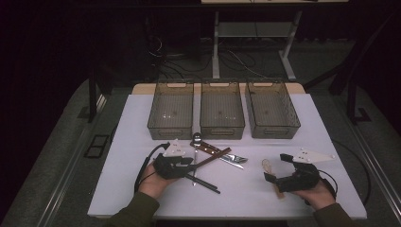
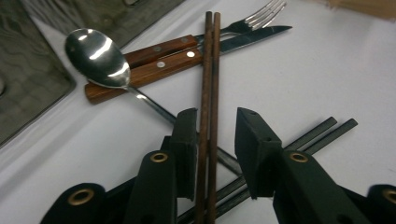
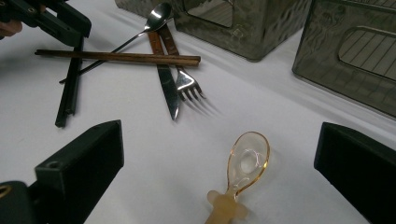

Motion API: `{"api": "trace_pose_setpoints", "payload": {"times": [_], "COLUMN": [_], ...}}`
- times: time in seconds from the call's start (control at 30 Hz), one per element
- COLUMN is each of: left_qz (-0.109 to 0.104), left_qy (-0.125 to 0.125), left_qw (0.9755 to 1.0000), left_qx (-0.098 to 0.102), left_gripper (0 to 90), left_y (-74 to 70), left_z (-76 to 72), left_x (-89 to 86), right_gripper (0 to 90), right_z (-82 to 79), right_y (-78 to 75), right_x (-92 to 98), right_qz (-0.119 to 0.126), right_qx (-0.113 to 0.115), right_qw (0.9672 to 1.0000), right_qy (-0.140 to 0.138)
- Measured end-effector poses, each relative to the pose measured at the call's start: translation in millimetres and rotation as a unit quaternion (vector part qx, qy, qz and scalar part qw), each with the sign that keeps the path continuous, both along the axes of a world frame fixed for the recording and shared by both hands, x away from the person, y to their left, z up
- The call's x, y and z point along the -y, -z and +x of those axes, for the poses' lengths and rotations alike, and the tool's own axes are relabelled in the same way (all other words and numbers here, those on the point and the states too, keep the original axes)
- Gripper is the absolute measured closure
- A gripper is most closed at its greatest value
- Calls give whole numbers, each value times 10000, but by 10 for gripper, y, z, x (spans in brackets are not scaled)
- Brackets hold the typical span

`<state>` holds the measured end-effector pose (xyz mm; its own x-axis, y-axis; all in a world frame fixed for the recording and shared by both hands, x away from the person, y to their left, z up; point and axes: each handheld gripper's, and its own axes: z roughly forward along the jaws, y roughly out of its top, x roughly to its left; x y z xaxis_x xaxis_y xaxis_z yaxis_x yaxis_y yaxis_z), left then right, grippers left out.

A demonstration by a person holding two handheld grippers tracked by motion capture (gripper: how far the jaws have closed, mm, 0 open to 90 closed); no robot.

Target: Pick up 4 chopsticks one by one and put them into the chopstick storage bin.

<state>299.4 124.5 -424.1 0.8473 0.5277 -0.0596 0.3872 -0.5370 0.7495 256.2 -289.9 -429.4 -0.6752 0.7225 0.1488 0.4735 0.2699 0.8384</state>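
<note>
Left gripper view: brown chopsticks (image 2: 208,79) lie between the part-open left claw (image 2: 215,154), ungripped.

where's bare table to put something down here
Free: the white table's left strip beside the left gripper, and the stretch between the steel knife and amber plastic spoon. Crowded: the cutlery pile before the middle grey bin.

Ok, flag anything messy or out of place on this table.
The cutlery lies in a crossed heap: brown chopsticks over the knife, fork and metal spoon. All three bins look empty. Nothing looks damaged.
</note>
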Motion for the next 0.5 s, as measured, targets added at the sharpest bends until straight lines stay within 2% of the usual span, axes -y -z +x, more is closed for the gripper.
{"api": "trace_pose_setpoints", "payload": {"times": [0.03,0.13,0.3,0.5], "left_qz": [-72,-113,-249,-161], "left_qy": [-34,-41,-36,29], "left_qw": [10000,9999,9996,9997], "left_qx": [-26,-69,-141,-199], "left_gripper": [663,651,673,743], "left_y": [6,23,43,86], "left_z": [10,44,73,90], "left_x": [-22,-83,-132,-123], "right_gripper": [13,13,13,13], "right_z": [0,0,1,0], "right_y": [0,1,3,6], "right_x": [-1,-4,-5,-12], "right_qz": [-1,-8,-12,-29], "right_qx": [1,-14,-21,-11], "right_qw": [10000,10000,10000,10000], "right_qy": [-3,-4,-13,-33]}}
